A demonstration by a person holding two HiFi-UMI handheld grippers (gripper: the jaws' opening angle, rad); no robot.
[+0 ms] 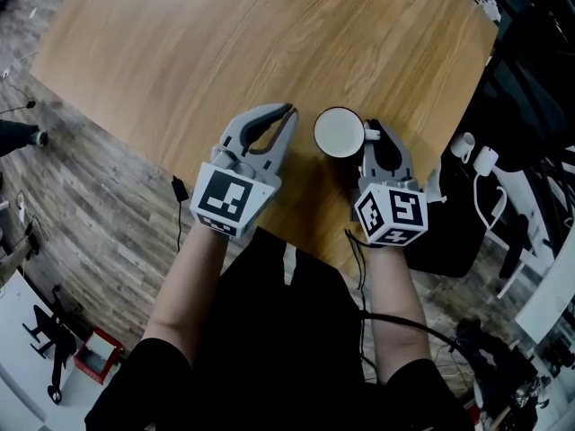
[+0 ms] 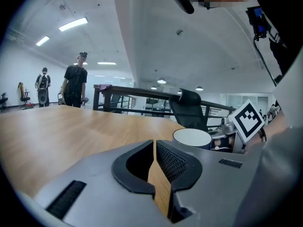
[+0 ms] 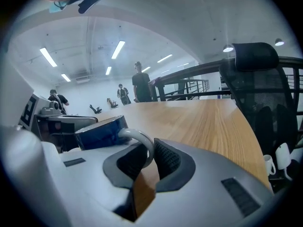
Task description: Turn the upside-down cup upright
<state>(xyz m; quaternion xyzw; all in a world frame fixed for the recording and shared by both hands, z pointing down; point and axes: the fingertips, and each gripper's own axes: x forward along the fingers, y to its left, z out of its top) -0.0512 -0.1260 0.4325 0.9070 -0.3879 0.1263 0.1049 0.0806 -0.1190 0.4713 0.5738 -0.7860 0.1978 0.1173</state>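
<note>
Our right claw [image 1: 372,135] grips the blue cup [image 1: 339,133] by its white handle [image 3: 140,137], close to the bench's [image 1: 225,43] near edge. Our left claw [image 1: 289,111], beside it, is closed and empty.

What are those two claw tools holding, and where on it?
The right gripper is clamped on the white handle of the blue cup. The left gripper is closed with nothing in it.

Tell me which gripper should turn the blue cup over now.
Right. The right gripper has its jaws clamped on the handle of the cup, so rolling that wrist should flip it. The left gripper is shut on nothing, beside the cup without touching it.
</note>
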